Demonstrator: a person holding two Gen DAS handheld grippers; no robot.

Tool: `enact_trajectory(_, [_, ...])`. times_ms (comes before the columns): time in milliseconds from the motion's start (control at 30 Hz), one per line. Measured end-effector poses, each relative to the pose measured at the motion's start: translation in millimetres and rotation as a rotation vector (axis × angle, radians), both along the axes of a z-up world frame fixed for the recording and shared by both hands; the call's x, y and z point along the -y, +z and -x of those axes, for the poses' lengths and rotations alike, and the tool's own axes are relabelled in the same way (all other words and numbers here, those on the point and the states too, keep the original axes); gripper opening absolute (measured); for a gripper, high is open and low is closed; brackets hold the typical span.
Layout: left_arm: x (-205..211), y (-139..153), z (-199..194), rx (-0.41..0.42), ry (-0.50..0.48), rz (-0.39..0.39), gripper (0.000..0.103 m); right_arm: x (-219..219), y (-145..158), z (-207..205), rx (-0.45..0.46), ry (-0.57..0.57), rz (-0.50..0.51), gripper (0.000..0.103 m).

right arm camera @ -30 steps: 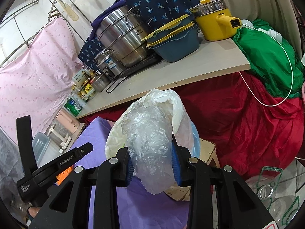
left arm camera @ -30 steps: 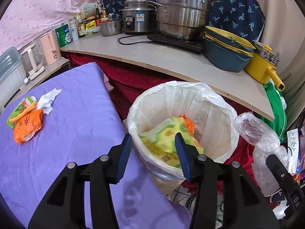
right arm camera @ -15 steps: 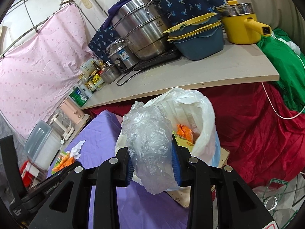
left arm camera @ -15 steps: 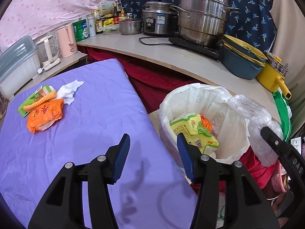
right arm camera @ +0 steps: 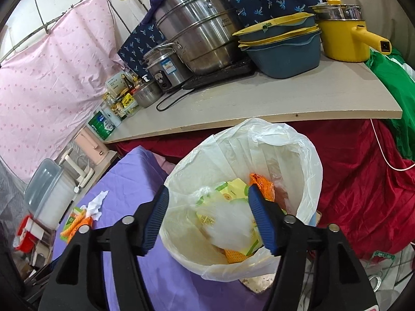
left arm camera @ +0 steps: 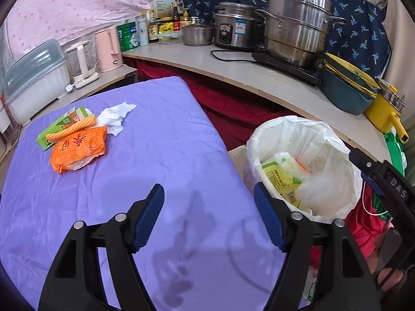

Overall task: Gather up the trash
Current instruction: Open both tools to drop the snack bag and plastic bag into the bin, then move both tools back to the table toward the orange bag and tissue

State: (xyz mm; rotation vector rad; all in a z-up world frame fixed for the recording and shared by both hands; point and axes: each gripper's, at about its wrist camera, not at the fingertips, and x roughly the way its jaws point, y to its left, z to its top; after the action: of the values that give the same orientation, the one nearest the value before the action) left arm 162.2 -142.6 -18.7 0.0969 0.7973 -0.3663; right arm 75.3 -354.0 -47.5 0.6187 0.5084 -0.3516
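Trash (left arm camera: 77, 153) is left near the purple table's (left arm camera: 168, 140) far corner; both tongs, left gripper (left arm camera: 208, 217) and right gripper (right arm camera: 207, 220), are opening, empty, so it must be grabbed next for the bin (right arm camera: 308, 160).

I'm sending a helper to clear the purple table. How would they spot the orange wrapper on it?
On the purple table, look at the far left corner, where a small heap of litter lies. The orange wrapper is the crumpled one nearest the front, touching a green carton and beside a white tissue; only it bears large pale characters.
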Motion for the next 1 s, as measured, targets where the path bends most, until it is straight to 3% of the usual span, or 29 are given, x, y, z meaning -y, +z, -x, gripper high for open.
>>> enact_trajectory(367, [-20.6,2.4,2.6,-0.010,0.031,0.023,0.070,-39.4,10.7,4.1,0.003,0.083,0.004,0.068])
enact_trajectory(1000, [-93.2,6.9,-1.8,-0.004,0.139,0.045,0.070,-108.5,14.4,-5.5,-0.016,0.196,0.022,0.068])
